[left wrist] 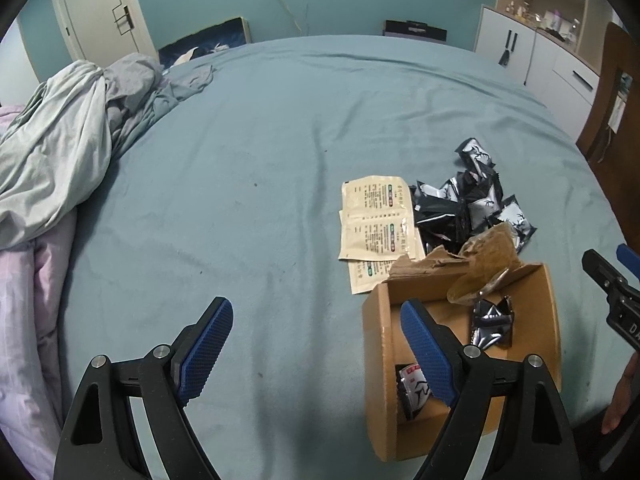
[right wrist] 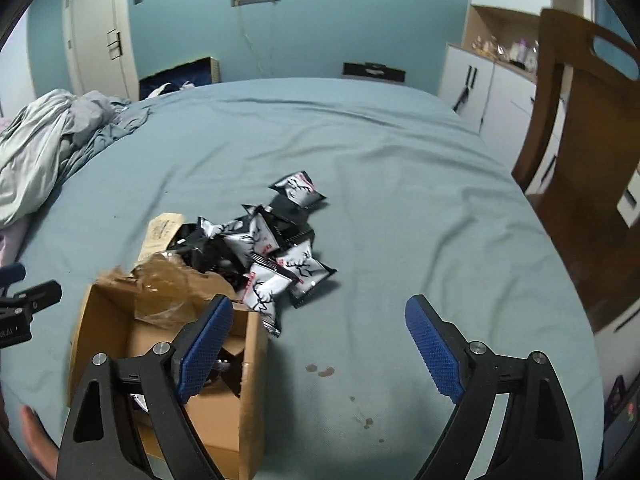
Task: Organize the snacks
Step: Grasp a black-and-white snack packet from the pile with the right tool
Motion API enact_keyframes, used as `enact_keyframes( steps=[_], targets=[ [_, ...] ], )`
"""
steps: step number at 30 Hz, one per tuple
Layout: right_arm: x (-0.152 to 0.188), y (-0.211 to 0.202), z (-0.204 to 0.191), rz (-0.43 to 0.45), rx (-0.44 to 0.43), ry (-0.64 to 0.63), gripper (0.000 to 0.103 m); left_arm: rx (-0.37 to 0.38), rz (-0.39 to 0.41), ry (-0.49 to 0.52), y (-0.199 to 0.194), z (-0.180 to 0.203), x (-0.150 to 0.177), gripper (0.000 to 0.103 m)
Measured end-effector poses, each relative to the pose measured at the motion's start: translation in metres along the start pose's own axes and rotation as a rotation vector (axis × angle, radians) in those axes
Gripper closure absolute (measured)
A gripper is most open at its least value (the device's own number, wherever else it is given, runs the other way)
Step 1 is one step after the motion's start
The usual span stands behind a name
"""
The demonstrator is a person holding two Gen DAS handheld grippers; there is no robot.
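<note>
A pile of black-and-white snack packets (left wrist: pixel 476 204) (right wrist: pixel 272 248) lies on the blue bed sheet, just beyond an open cardboard box (left wrist: pixel 376 360) (right wrist: pixel 252 360). Inside the box lie one packet (left wrist: pixel 492 324) and another near its front wall (left wrist: pixel 414 388). My left gripper (left wrist: pixel 316 312) is open and empty, its right finger over the box's left side. My right gripper (right wrist: pixel 320 308) is open and empty too, its left finger above the box's right wall. Beige sachets (left wrist: pixel 376 216) lie left of the pile.
Crumpled brown paper and clear wrap (left wrist: pixel 488 256) hang over the box's far edge. Bunched bedding (left wrist: pixel 72 132) (right wrist: pixel 48 140) lies at the far left. A wooden chair (right wrist: pixel 580 140) stands by the bed's right side. The sheet (right wrist: pixel 400 184) stretches bare beyond the pile.
</note>
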State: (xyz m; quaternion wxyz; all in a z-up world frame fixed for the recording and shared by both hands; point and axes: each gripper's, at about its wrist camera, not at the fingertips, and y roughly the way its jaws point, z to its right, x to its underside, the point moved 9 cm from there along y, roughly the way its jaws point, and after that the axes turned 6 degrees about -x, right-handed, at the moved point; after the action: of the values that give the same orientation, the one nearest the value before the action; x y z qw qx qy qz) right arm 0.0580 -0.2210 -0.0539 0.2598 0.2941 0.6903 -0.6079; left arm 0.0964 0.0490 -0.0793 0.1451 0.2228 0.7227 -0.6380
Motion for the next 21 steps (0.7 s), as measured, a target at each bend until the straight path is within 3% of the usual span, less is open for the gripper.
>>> enact_keyframes(
  steps=[5, 12, 17, 21],
  targets=[
    [-0.009, 0.003, 0.019, 0.004, 0.105, 0.034, 0.015, -0.013, -0.004, 0.000, 0.003, 0.000, -0.001, 0.015],
    [-0.008, 0.021, 0.030, -0.079, -0.024, 0.193, 0.015, -0.019, 0.002, 0.003, 0.006, 0.000, -0.005, 0.014],
    [-0.008, 0.030, 0.043, -0.131, -0.081, 0.309, 0.015, 0.019, -0.018, 0.001, 0.009, 0.005, -0.005, 0.013],
    [-0.016, 0.051, 0.052, -0.181, -0.111, 0.325, 0.015, 0.045, -0.012, 0.012, 0.008, 0.012, -0.009, 0.012]
  ],
)
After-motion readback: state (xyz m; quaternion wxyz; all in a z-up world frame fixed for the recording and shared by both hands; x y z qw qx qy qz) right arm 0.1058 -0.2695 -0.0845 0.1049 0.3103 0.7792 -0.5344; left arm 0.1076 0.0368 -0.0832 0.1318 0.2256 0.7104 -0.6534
